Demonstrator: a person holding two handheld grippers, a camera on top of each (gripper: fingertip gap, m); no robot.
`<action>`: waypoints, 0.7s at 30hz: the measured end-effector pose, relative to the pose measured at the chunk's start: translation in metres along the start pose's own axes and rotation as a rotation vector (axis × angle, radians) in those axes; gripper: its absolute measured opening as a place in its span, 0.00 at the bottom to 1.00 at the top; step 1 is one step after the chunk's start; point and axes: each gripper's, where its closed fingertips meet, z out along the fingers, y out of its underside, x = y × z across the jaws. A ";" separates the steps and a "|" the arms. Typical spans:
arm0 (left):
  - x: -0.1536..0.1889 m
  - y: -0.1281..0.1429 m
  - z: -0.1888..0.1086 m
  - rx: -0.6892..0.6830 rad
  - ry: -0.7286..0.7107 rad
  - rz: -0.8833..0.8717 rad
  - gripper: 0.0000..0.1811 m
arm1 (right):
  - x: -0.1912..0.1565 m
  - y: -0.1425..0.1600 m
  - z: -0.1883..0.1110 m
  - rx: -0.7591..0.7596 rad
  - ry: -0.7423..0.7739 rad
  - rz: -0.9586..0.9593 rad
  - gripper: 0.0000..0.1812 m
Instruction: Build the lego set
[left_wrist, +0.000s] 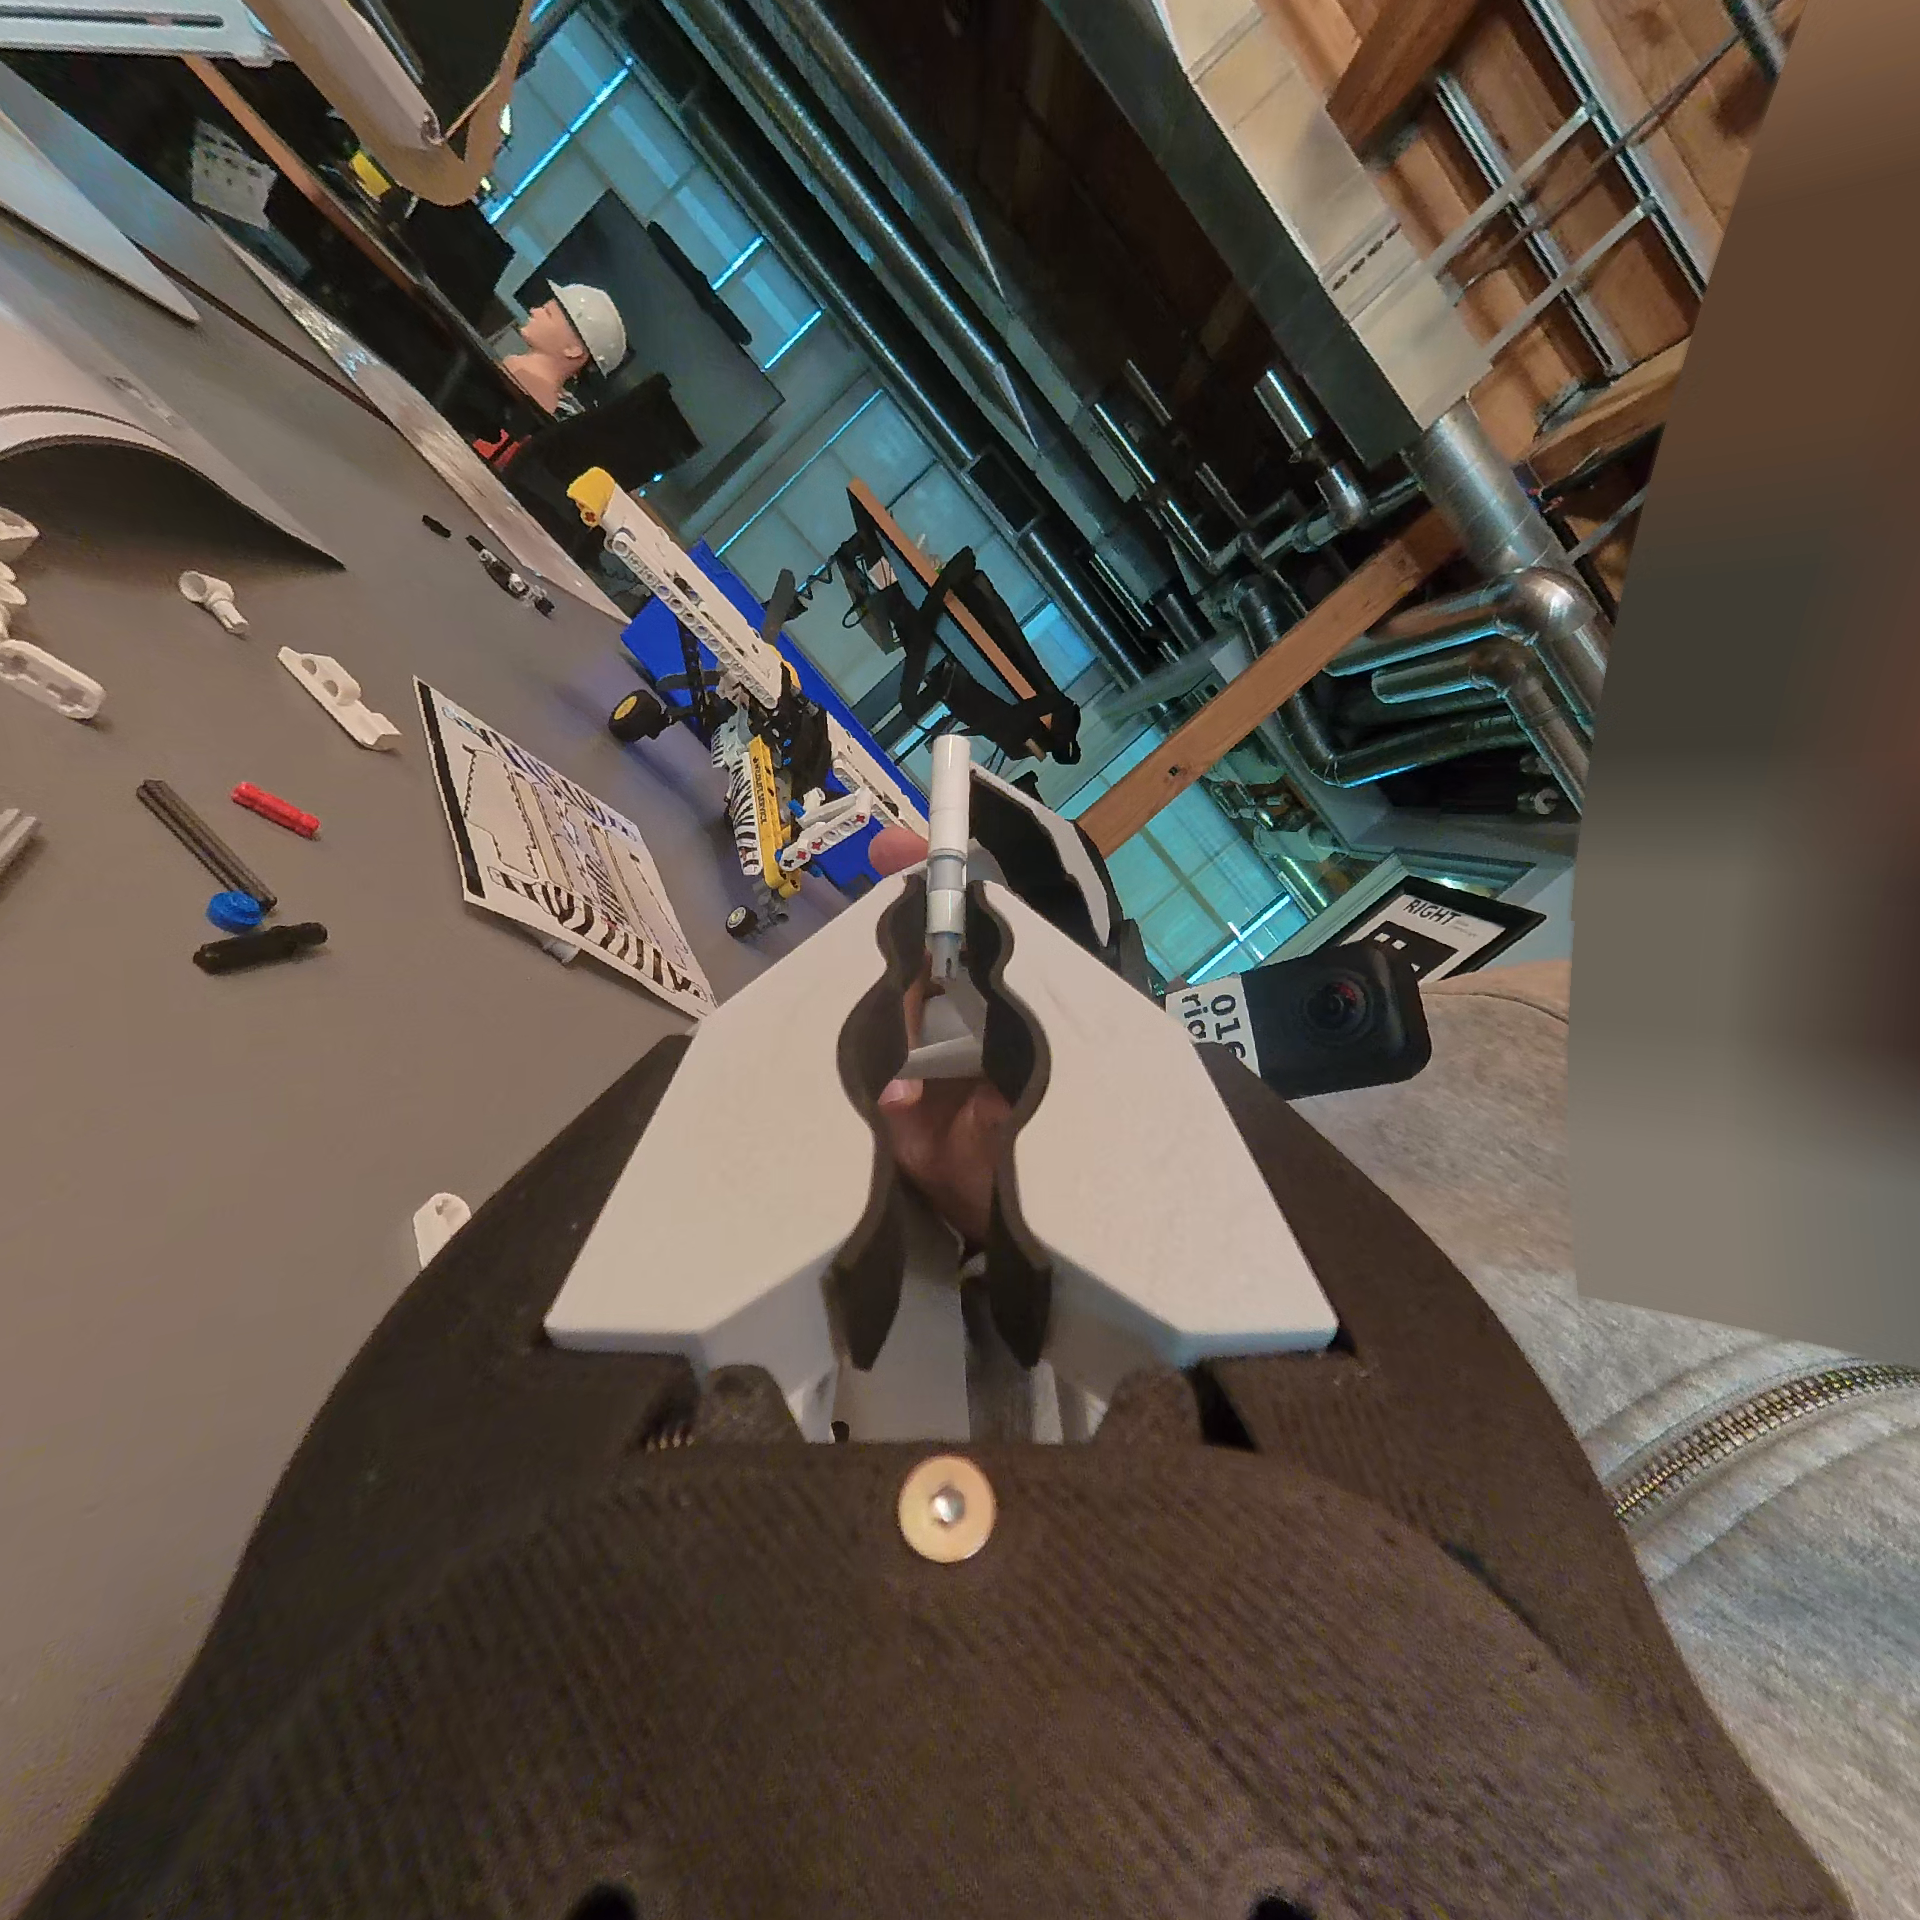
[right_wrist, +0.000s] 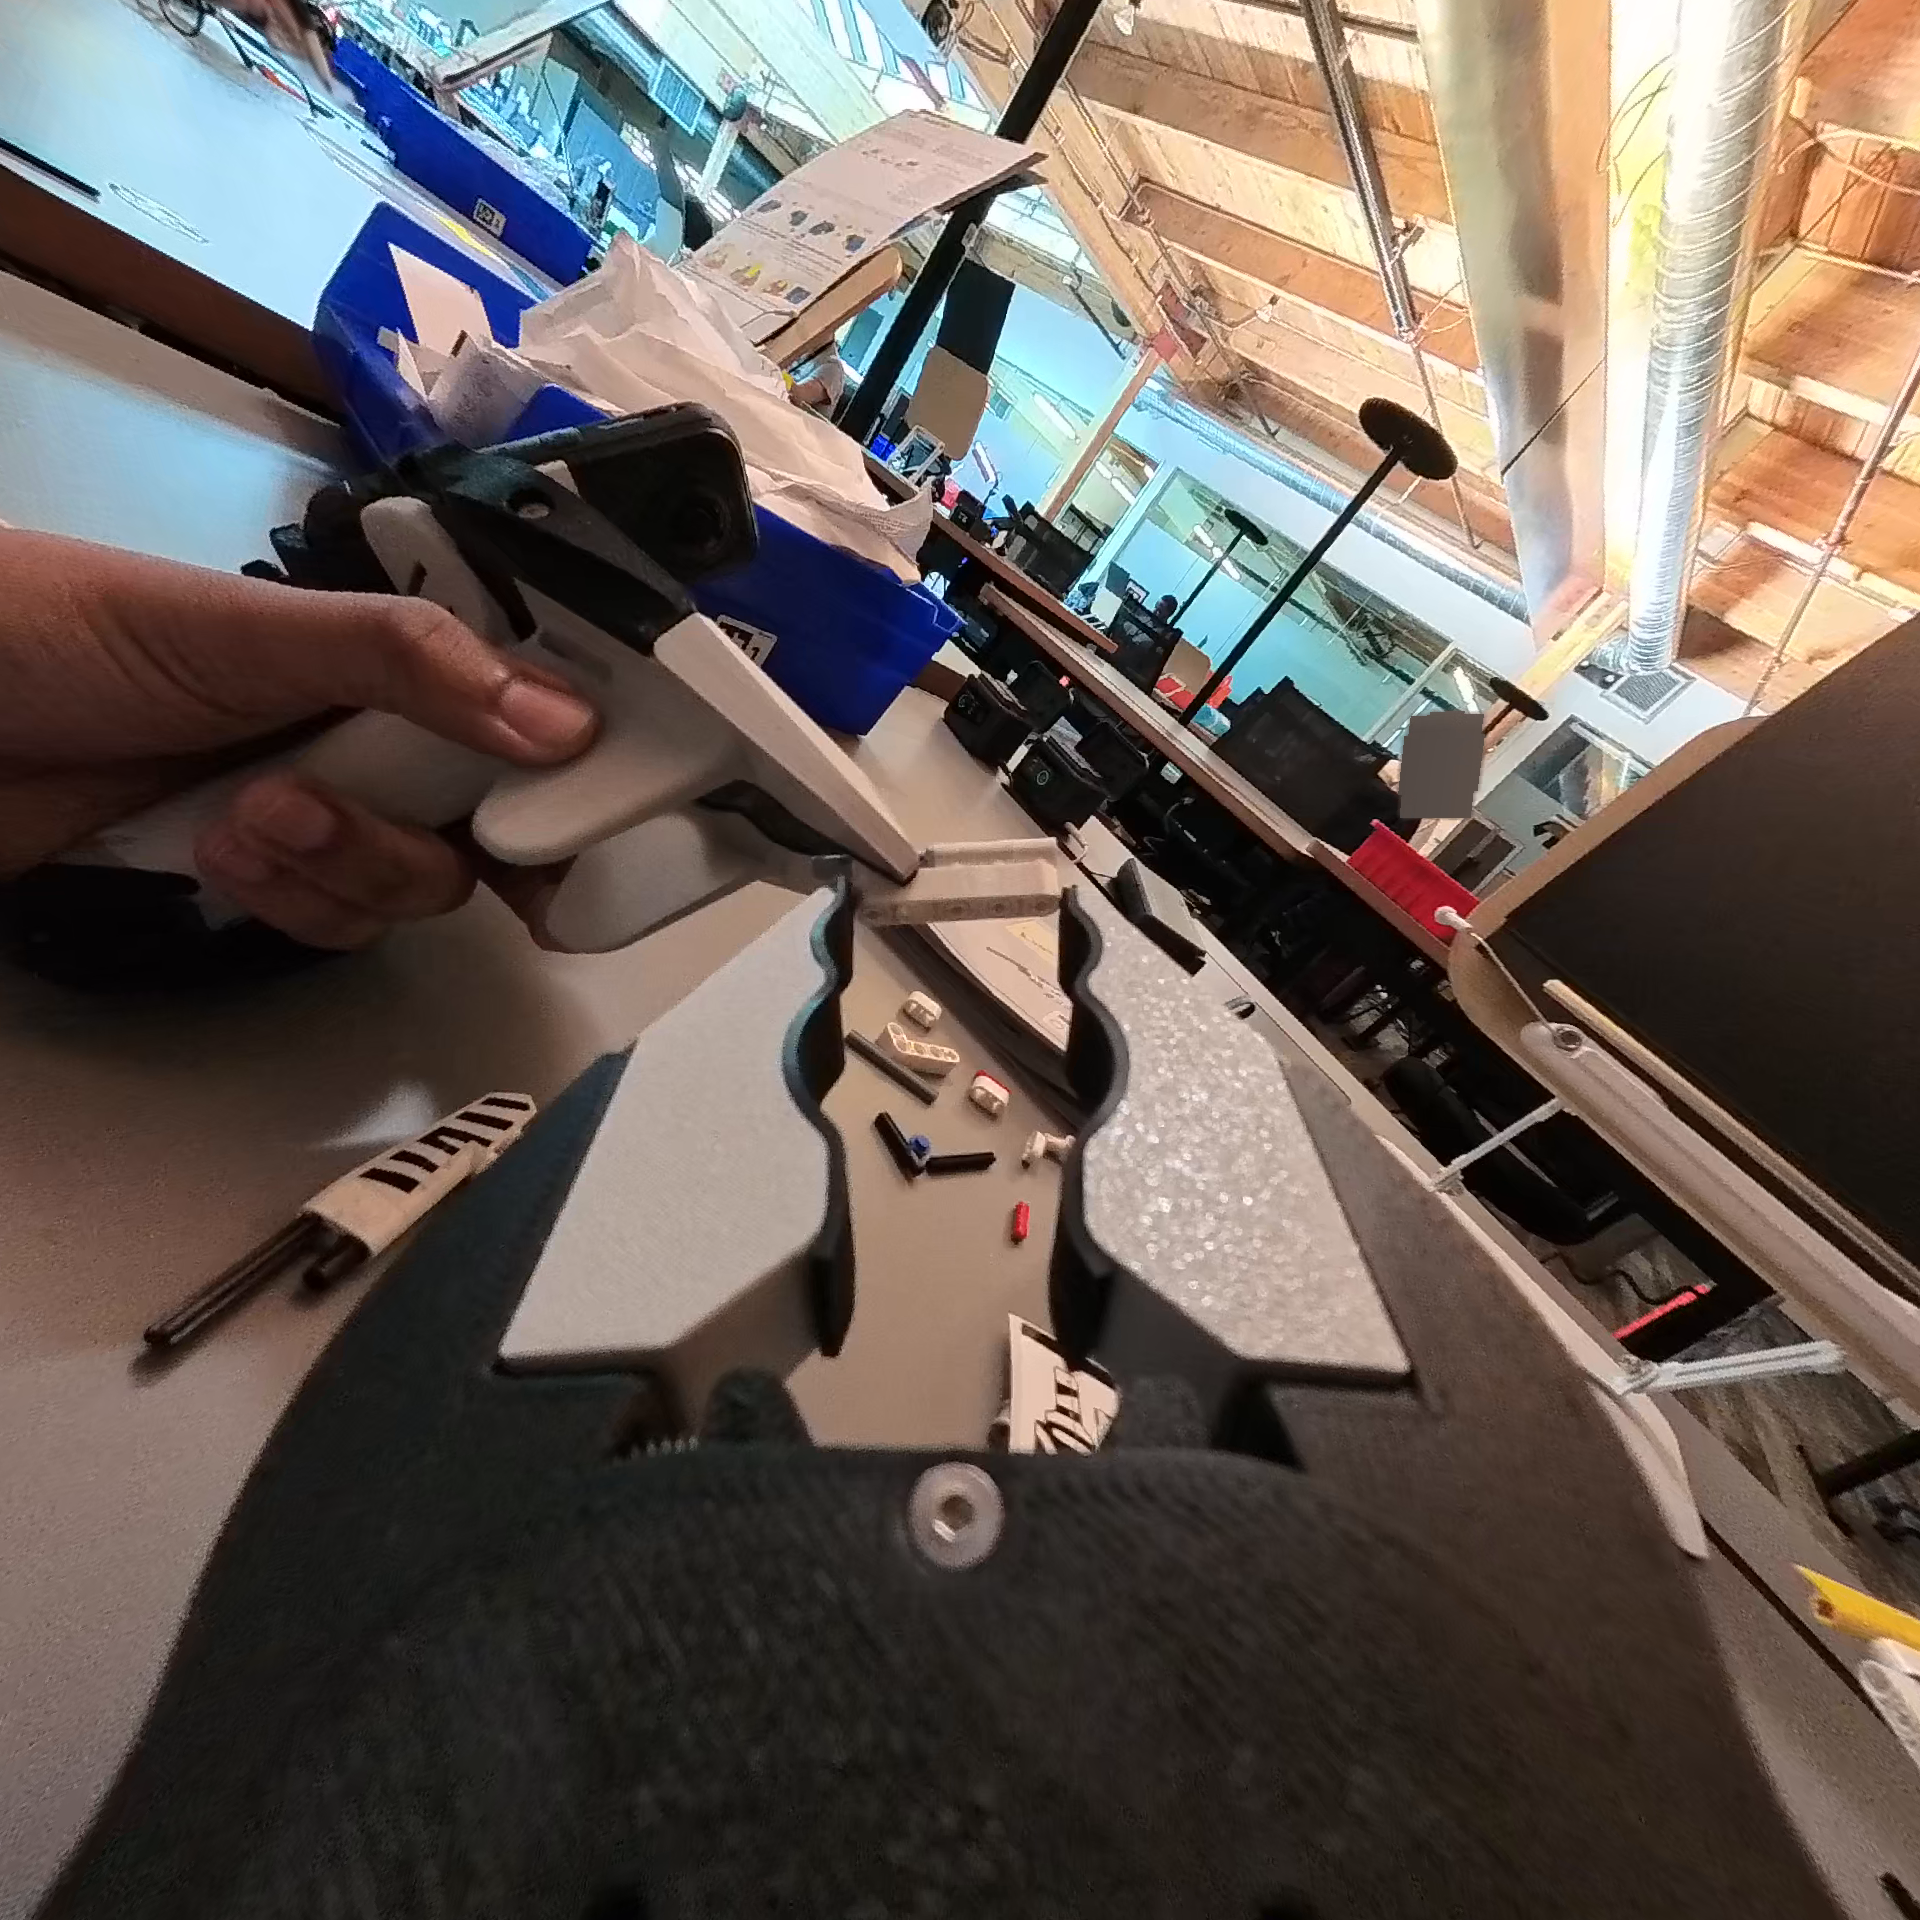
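My left gripper (left_wrist: 948, 925) is shut on a white lego beam assembly (left_wrist: 949, 821) that sticks out forward past its tips, held above the grey table (left_wrist: 312, 1091). In the right wrist view the left gripper (right_wrist: 902, 862) holds the same white beams (right_wrist: 966, 888) by one end, a hand around its handle. My right gripper (right_wrist: 956, 914) is open, its fingertips flanking the beams' two ends; I cannot tell whether they touch. The right gripper also shows in the left wrist view (left_wrist: 1039, 852), just behind the piece. A partly built yellow-and-white crane model (left_wrist: 748, 717) stands on the table.
A sticker sheet (left_wrist: 561, 842) lies flat. Loose parts lie left: black axle (left_wrist: 203, 842), red pin (left_wrist: 275, 808), blue piece (left_wrist: 234, 909), white pieces (left_wrist: 338, 696). A blue bin (right_wrist: 821, 623) with plastic bags stands behind. A striped part with black axles (right_wrist: 416, 1174) lies near. Left and right tips are no more than a few centimetres apart.
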 end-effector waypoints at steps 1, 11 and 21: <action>0.000 0.000 0.000 0.000 0.000 0.000 0.03 | 0.000 0.000 0.000 0.001 -0.002 0.004 0.21; 0.002 0.000 0.000 -0.001 0.012 0.004 0.03 | 0.000 -0.001 -0.001 0.011 -0.017 0.033 0.21; 0.004 -0.005 -0.002 0.034 0.031 0.001 0.05 | -0.010 0.000 -0.001 0.014 -0.093 0.090 0.21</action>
